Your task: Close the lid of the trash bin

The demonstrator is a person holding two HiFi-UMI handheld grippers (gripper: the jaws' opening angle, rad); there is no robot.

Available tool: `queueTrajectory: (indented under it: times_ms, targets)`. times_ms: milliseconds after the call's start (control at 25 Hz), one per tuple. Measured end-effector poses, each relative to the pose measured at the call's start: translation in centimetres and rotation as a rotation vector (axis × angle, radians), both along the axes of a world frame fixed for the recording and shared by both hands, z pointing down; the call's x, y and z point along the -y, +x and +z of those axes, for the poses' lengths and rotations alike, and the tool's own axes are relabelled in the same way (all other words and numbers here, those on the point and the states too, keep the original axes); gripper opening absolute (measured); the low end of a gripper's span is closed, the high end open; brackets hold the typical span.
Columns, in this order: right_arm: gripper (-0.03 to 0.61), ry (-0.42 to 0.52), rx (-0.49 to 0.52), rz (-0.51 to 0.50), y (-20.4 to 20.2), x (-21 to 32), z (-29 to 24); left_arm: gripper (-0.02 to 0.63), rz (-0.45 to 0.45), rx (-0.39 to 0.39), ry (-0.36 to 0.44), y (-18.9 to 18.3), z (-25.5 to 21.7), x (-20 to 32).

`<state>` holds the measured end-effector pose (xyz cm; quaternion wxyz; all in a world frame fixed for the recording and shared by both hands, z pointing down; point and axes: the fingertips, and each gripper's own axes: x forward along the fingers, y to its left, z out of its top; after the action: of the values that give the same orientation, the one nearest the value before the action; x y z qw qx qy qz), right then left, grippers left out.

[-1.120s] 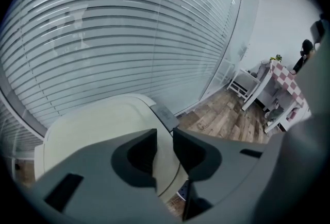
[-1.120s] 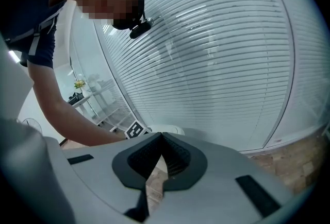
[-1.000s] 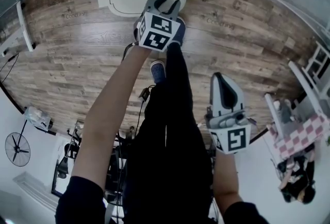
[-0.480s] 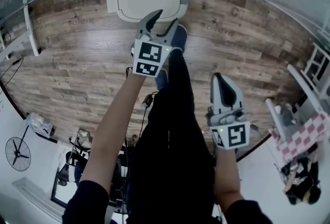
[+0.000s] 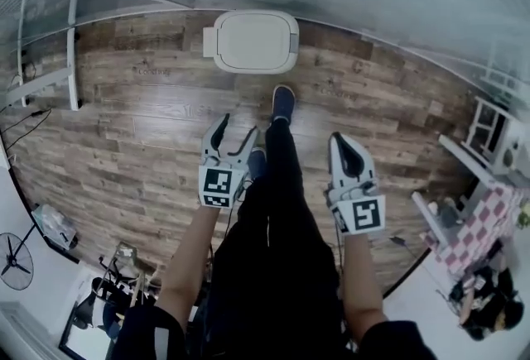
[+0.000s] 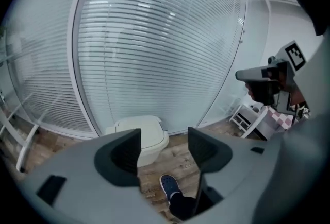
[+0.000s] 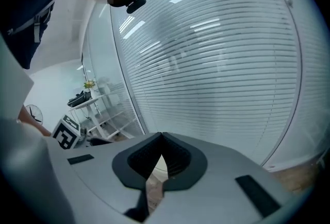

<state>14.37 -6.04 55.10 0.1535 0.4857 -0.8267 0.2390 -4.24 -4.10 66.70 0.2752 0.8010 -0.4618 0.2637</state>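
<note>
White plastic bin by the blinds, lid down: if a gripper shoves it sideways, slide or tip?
Probably slides rather than tips: the white plastic trash bin looks squat and stands on smooth wood-plank floor. Likely light for its size, though its contents are hidden under the closed lid. The shell looks rigid, so little flex.

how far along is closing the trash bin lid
Done, it seems: the lid lies flat on the trash bin. In hand: nothing; the left claw, whose jaws have just been opening, hangs empty clear of it; the right claw is shut and empty. Nothing visible is left.
</note>
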Motion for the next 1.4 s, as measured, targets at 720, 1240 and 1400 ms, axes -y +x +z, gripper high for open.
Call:
queueTrajectory:
  times_ms: [720, 1240, 1400]
  targets:
    - [0.003, 0.180, -0.054, -0.042, -2.7, -5.7, -12.7, 0.267, -0.133, -0.130, 0.369, -5.9, -25.2, -5.4]
    - [0.003, 0.304, -0.072, -0.036, -5.1, -11.0, -18.5, 0.267, -0.146, -0.170, 0.527, -7.7, -33.1, -10.7]
    - [0.003, 0.329, -0.082, -0.031, -6.0, -11.7, -19.3, 0.267, -0.144, -0.176, 0.561, -8.6, -34.5, -11.5]
